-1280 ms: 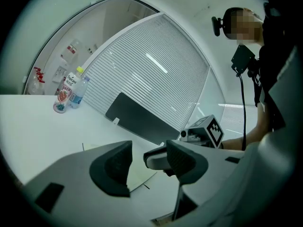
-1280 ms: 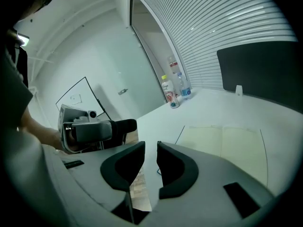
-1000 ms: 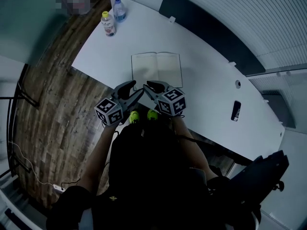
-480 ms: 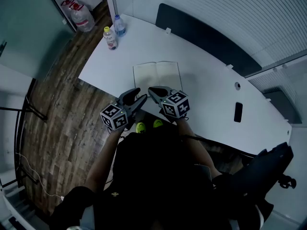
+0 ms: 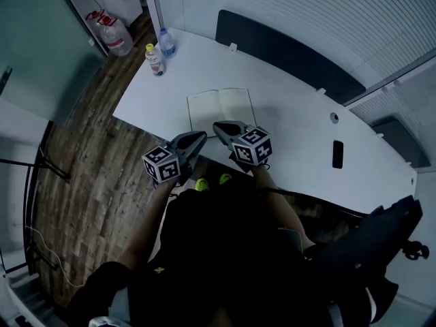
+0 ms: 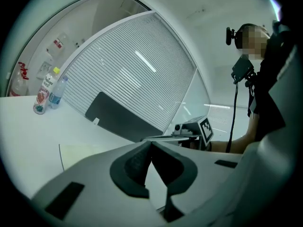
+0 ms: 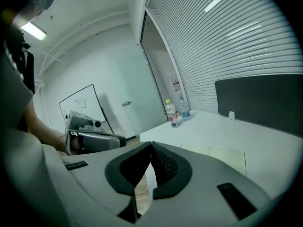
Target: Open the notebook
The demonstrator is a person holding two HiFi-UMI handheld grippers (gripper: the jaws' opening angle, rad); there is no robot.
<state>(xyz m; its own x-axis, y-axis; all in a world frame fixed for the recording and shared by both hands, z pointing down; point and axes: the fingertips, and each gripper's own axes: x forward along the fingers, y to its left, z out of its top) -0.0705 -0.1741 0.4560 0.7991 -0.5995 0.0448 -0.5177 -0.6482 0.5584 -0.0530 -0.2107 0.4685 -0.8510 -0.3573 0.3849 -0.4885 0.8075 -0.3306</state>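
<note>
**Notebook lying open ahead of two shut, empty tools**

The notebook (image 5: 219, 109) is lying spread flat on the white worktop (image 5: 293, 135), just ahead of both tool tips, with its spine running away from them and one pale page to each side. Judging by that, the opening is looking already done.

The left tool (image 5: 199, 137) is hanging above the near edge of the worktop. Its jaws have just been closing and are now meeting tip to tip, with nothing between them. The right tool (image 5: 218, 125) is hovering just beside it, its tips over the near edge of the notebook. Its jaws are likewise pressing together and gripping nothing.

The notebook is looking thin and light. Its pages are probably bending easily, and the cover is likely only a little stiffer. On so smooth a worktop it is probably sliding at a slight push, so one tool pinning one half would be steadying it. The best hold is likely the free outer edge of a page or cover, far from the spine. Pinch it gently, since paper creases and tears.

Two bottles (image 5: 155, 58) are standing well beyond the left tool, clear of the work.
</note>
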